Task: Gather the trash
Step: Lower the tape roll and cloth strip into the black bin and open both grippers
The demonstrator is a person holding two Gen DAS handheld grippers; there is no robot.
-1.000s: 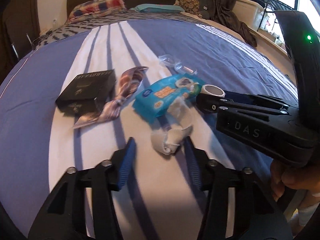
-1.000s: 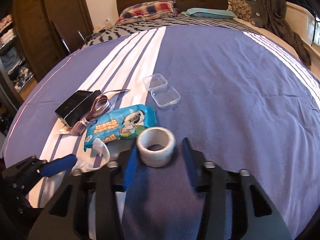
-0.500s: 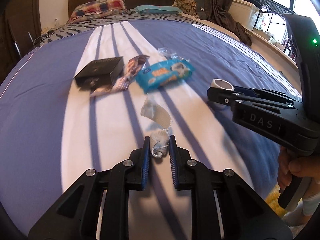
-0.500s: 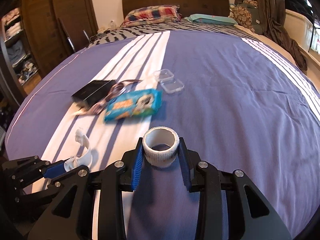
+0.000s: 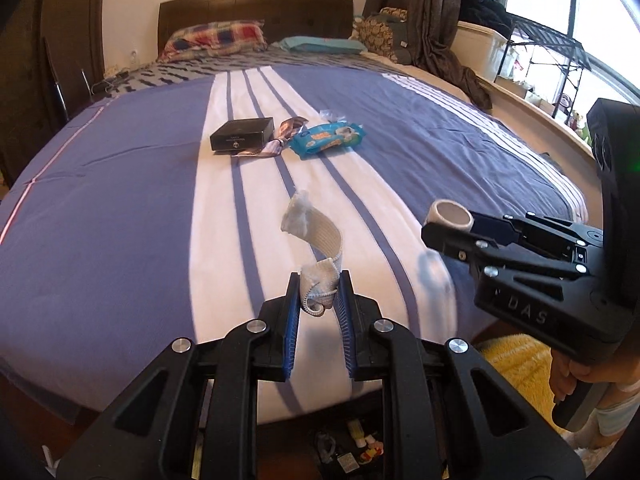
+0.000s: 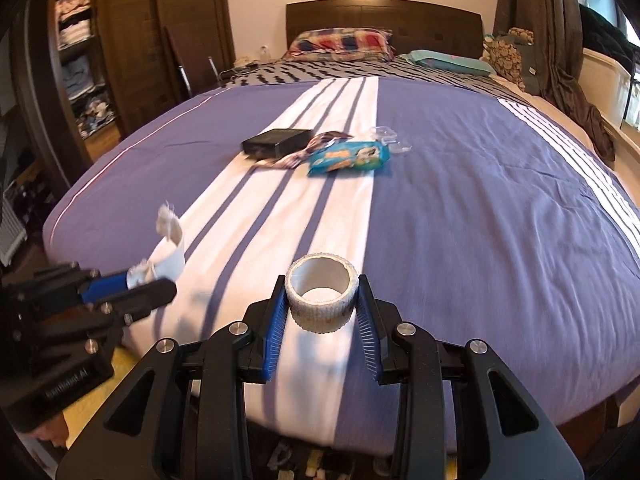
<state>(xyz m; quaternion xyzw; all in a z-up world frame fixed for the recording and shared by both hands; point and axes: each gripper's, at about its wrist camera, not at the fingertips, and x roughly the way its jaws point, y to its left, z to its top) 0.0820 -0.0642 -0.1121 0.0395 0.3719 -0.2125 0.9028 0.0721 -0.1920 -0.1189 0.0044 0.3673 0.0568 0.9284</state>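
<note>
Two pieces are off the bed now: a second ago your left gripper [image 5: 319,294] was open around the bandage strip [image 5: 316,240] lying on the cover; now its jaws are clamped on the strip's bunched end, the tail sticking up ahead of them. Your right gripper [image 6: 322,300] stays closed on the tape roll [image 6: 322,294]. Both have pulled back to the bed edge. Left well ahead of the jaws: black box [image 5: 242,135], wipes pack [image 5: 328,135], wrapper [image 5: 280,140]. Next is probably the drop-off.
</note>
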